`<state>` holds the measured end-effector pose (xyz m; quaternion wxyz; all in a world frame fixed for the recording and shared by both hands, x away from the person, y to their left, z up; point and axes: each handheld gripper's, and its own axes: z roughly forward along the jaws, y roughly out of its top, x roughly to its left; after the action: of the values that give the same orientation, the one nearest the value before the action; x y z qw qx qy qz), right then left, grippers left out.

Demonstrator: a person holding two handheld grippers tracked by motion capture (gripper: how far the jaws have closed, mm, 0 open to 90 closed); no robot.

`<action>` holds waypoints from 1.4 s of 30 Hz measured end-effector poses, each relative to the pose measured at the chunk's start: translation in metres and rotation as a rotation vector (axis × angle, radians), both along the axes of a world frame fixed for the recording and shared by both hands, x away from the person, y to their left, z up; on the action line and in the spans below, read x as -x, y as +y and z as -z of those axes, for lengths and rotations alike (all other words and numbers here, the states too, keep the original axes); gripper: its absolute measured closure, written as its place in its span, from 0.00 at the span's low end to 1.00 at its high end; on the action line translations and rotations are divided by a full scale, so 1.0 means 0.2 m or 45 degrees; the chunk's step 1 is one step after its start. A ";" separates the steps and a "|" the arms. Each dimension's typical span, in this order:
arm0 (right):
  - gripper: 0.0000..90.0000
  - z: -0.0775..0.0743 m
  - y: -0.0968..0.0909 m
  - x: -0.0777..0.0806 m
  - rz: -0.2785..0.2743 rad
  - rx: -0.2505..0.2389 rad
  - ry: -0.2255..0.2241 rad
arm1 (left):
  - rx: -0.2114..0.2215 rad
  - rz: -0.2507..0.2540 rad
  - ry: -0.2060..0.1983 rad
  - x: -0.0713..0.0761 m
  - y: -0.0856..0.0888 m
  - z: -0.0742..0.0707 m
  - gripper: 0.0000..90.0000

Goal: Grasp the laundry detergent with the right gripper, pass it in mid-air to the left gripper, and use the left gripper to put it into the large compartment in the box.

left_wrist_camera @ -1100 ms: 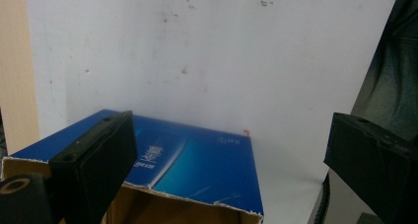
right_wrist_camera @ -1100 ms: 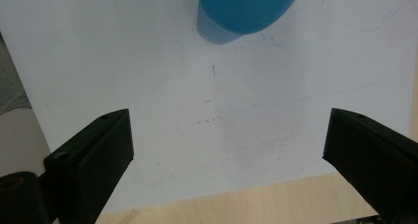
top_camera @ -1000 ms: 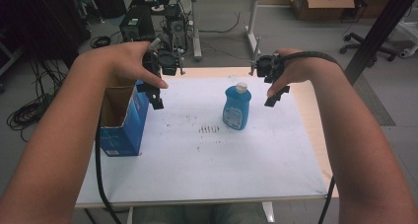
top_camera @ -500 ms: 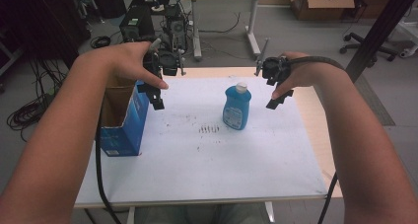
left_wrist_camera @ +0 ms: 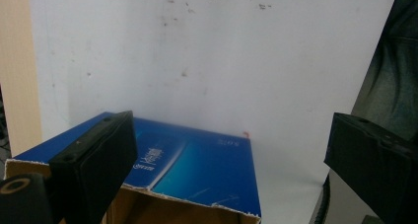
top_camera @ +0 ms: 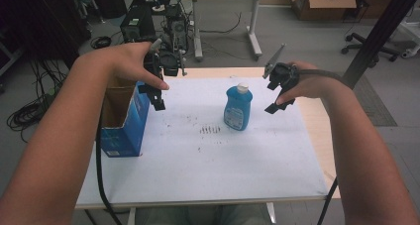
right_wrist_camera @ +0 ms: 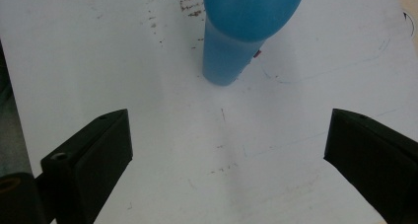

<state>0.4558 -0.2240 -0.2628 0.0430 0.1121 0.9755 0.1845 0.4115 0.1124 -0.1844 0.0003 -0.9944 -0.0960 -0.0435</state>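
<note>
A blue bottle (top_camera: 237,110) with a white cap stands upright on the white sheet (top_camera: 223,155), near the middle of the far half. My right gripper (top_camera: 274,96) hovers just right of it, open and empty. In the right gripper view the bottle (right_wrist_camera: 241,31) rises ahead of the right gripper (right_wrist_camera: 226,130), beyond its wide-apart jaws. An open blue cardboard box (top_camera: 121,123) stands at the table's left. My left gripper (top_camera: 153,96) hangs open beside the box's far right corner. In the left gripper view the box (left_wrist_camera: 197,167) lies below the left gripper (left_wrist_camera: 231,135).
The wooden table edge (top_camera: 317,118) shows to the right of the sheet. Dark scribble marks (top_camera: 212,131) lie on the sheet in front of the bottle. A black cable (top_camera: 99,170) trails along the left forearm. Desks, computer cases and a cardboard carton stand beyond the table.
My right gripper has drifted a little to the right, away from the bottle. The left gripper, box and bottle have stayed where they were.
</note>
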 end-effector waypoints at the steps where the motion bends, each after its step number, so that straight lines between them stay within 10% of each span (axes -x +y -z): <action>1: 0.05 0.00 0.00 0.00 0.000 0.000 0.000 | 0.000 0.000 0.000 0.00 0.00 0.00 0.07; 42: 0.03 0.41 -0.05 0.03 0.177 -0.450 -0.102 | 0.003 0.000 0.001 -0.02 0.01 0.02 0.07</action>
<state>0.4489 -0.2337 -0.3452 0.0740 0.1774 0.9153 0.3538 0.4146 0.1139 -0.1882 -0.0010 -0.9945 -0.0960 -0.0429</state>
